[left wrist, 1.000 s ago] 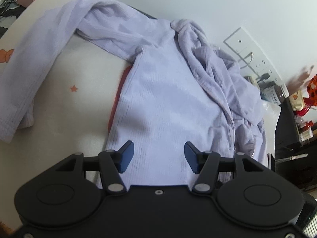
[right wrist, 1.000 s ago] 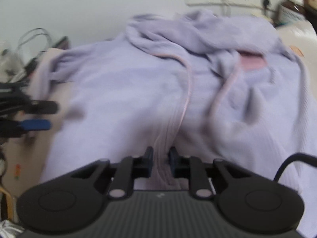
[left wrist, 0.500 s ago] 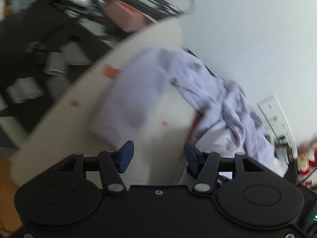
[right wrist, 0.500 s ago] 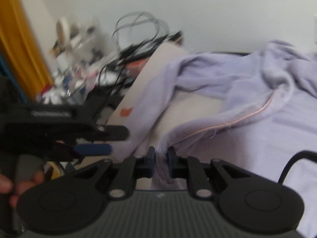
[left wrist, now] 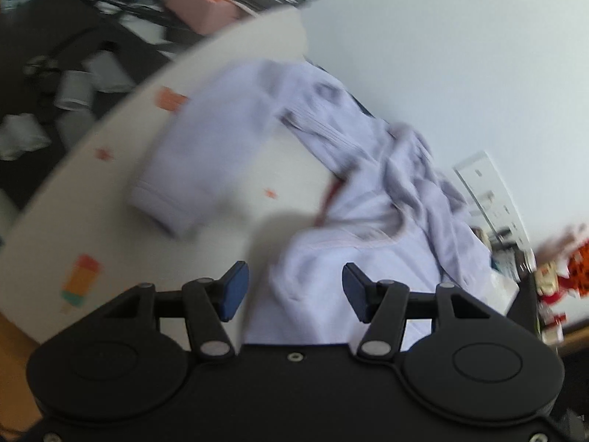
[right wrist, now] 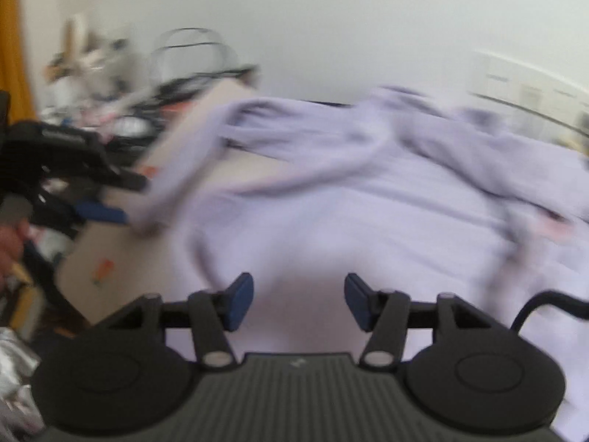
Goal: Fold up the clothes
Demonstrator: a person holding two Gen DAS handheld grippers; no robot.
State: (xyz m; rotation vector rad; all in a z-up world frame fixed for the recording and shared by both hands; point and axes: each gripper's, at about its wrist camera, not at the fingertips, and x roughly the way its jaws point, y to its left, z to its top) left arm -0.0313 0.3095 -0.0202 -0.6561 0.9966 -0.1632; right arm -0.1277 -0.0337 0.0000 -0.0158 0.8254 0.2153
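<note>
A pale lilac garment (left wrist: 368,221) lies spread and rumpled on the cream table (left wrist: 92,202). One sleeve (left wrist: 191,169) lies out to the left, its cuff near the table's middle. It also fills the right wrist view (right wrist: 349,213). My left gripper (left wrist: 294,291) is open and empty over the garment's near edge. My right gripper (right wrist: 298,300) is open and empty above the garment's body. The left gripper shows at the left of the right wrist view (right wrist: 92,191), by the sleeve end. Both views are motion-blurred.
Beyond the table's left edge lie cables, cups and a pink box (left wrist: 198,0). A white wall with a socket panel (left wrist: 486,184) stands behind. Small items and a red-orange toy (left wrist: 567,269) crowd the far right. Clutter also shows at the left in the right wrist view (right wrist: 92,84).
My right gripper, shut on a garment edge before, has opened and let it go. My left gripper stayed open and swung left toward the sleeve, then back a little.
</note>
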